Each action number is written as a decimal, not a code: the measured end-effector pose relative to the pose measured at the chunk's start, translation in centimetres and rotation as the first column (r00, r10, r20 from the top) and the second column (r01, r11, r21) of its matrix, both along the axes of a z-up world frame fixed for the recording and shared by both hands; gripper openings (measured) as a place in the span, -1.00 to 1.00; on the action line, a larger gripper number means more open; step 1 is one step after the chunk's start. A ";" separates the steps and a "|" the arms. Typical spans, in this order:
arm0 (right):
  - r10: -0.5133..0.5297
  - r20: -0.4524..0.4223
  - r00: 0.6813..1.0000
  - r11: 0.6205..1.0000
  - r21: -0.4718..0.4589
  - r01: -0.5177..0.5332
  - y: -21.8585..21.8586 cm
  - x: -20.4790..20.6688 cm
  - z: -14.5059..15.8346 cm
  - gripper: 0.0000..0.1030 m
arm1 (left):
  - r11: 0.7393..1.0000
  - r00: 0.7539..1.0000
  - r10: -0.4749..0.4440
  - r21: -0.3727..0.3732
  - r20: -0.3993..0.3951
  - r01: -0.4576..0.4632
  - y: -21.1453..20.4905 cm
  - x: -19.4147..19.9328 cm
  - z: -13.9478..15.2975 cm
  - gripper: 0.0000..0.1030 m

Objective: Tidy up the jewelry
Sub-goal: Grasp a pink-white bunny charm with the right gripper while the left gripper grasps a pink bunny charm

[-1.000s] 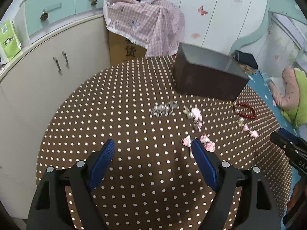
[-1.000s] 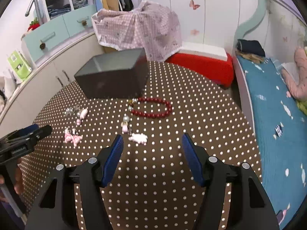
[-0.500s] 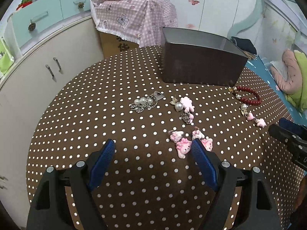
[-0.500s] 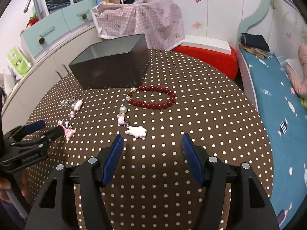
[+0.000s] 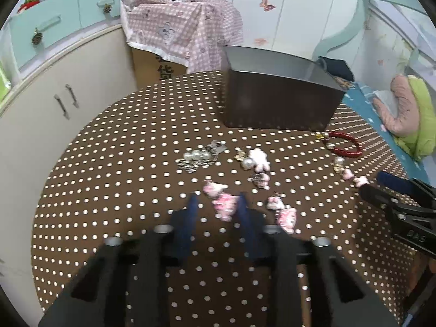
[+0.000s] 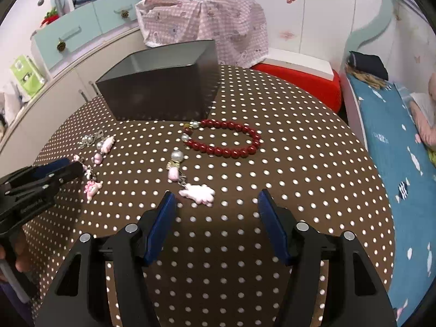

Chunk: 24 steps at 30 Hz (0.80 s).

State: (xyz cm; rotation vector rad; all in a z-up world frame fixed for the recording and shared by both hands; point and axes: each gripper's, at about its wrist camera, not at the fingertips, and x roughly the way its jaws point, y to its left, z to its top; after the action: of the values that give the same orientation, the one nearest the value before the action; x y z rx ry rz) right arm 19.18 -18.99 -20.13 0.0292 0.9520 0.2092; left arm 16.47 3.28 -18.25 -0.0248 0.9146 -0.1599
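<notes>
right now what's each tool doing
left tool: partly closed either side of a pink charm, grip cannot be told
right tool: open, holding nothing

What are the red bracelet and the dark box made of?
The round red bead bracelet looks like glossy glass or polished stone: every bead shines, but I can't tell which. The dark grey rectangular box looks like smooth metal or coated card, with a soft sheen.

Even, bright indoor light; soft shadows fall under the box (image 6: 160,92). Fisheye bends the edges, corners go black. The left gripper (image 5: 218,207) view is motion-blurred; the right view is sharp.
</notes>
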 end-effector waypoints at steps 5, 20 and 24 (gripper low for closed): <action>0.026 0.013 1.000 0.998 -0.050 -0.026 1.7 0.8 -0.2 0.19 | 1.000 1.000 -0.008 -0.010 -0.003 0.008 0.5 -0.4 0.0 -0.73; 0.081 0.022 0.996 0.996 -0.041 -0.080 2.6 -0.3 0.3 -0.47 | 0.996 0.999 -0.039 -0.081 0.010 0.040 1.9 -1.8 1.4 -1.00; 0.082 0.048 0.996 0.997 -0.019 -0.081 2.7 -1.3 1.5 -0.47 | 0.994 0.998 -0.051 -0.095 0.034 0.054 1.8 -2.1 2.6 -1.00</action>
State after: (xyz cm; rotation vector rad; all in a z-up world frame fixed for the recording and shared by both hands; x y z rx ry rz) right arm 17.84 -16.24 -18.64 -0.0306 0.9074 0.2757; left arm 14.32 5.12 -15.67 -0.0869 0.8764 -0.2517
